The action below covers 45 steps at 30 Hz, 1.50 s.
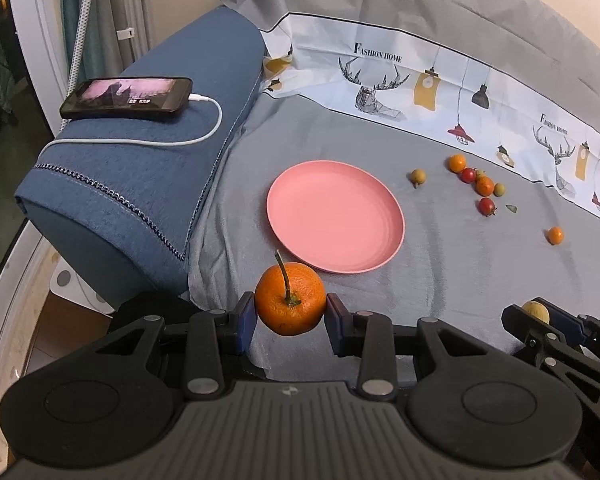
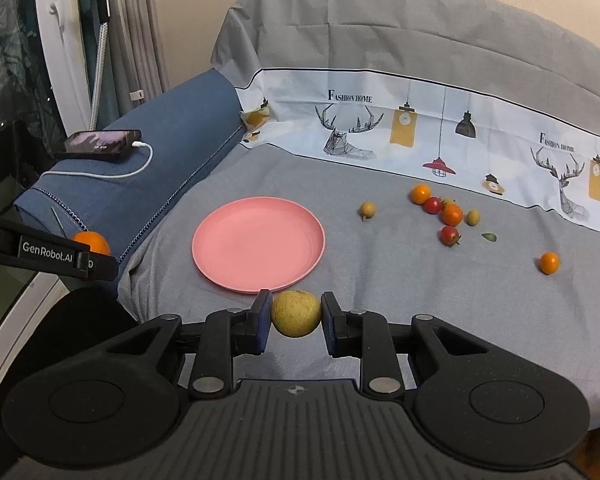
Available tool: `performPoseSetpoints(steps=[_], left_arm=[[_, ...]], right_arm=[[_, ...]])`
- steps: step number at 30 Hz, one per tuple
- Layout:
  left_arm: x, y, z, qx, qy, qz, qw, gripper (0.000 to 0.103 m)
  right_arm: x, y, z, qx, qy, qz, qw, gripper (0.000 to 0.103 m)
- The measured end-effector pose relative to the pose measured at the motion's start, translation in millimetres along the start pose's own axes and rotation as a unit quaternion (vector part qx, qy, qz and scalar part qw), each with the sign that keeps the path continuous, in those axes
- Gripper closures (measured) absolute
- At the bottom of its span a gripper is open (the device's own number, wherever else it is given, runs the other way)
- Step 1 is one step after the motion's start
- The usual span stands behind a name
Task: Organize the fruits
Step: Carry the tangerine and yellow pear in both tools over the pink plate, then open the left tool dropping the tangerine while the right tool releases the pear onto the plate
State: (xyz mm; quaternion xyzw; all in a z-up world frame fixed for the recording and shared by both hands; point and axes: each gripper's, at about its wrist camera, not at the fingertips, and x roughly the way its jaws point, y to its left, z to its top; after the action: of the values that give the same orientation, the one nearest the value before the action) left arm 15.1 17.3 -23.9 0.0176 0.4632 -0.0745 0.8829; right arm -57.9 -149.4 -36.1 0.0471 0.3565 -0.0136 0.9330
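The left gripper (image 1: 291, 316) holds an orange (image 1: 290, 298); the right gripper (image 2: 295, 316) holds a yellow fruit (image 2: 296, 313). Just past both sits a pink plate (image 2: 259, 245). Small fruits (image 2: 452, 214) lie far right.

Both grippers were matte black plastic with blue jaw pads, silver pivot screws, ribbed housings; the left gripper (image 2: 94, 254) bore white "GenRobot.AI" lettering.

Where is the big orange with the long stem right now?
The big orange is pinched in the left gripper, held just in front of the pink plate, with the blue cushion to its left.
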Motion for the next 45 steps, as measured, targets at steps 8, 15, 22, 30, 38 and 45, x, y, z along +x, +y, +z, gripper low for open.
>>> performPoseSetpoints(steps=[8, 15, 22, 30, 38, 45], left_arm=[[17.7, -0.8, 15.1, 0.009, 0.005, 0.011, 0.9999, 0.062], [43.6, 1.6, 30.2, 0.014, 0.022, 0.015, 0.9996, 0.062], [77.2, 0.7, 48.8, 0.020, 0.042, 0.019, 0.9988, 0.062], [129.4, -6.5, 71.8, 0.032, 0.065, 0.019, 0.9972, 0.062], [182.4, -14.1, 85.3, 0.043, 0.091, 0.014, 0.9948, 0.063], [213.2, -20.4, 93.5, 0.055, 0.101, 0.016, 0.9932, 0.063]], right_arm=[[20.4, -0.1, 11.4, -0.009, 0.010, -0.001, 1.000, 0.076], [48.5, -1.9, 23.6, -0.001, 0.024, 0.004, 1.000, 0.076], [88.4, -8.7, 37.0, 0.028, 0.046, 0.018, 0.998, 0.076], [144.1, -8.0, 52.7, 0.029, 0.058, 0.024, 0.998, 0.076], [199.0, -3.5, 53.3, 0.007, 0.082, 0.024, 0.996, 0.076], [232.8, 4.5, 52.2, -0.006, 0.098, 0.023, 0.995, 0.076]])
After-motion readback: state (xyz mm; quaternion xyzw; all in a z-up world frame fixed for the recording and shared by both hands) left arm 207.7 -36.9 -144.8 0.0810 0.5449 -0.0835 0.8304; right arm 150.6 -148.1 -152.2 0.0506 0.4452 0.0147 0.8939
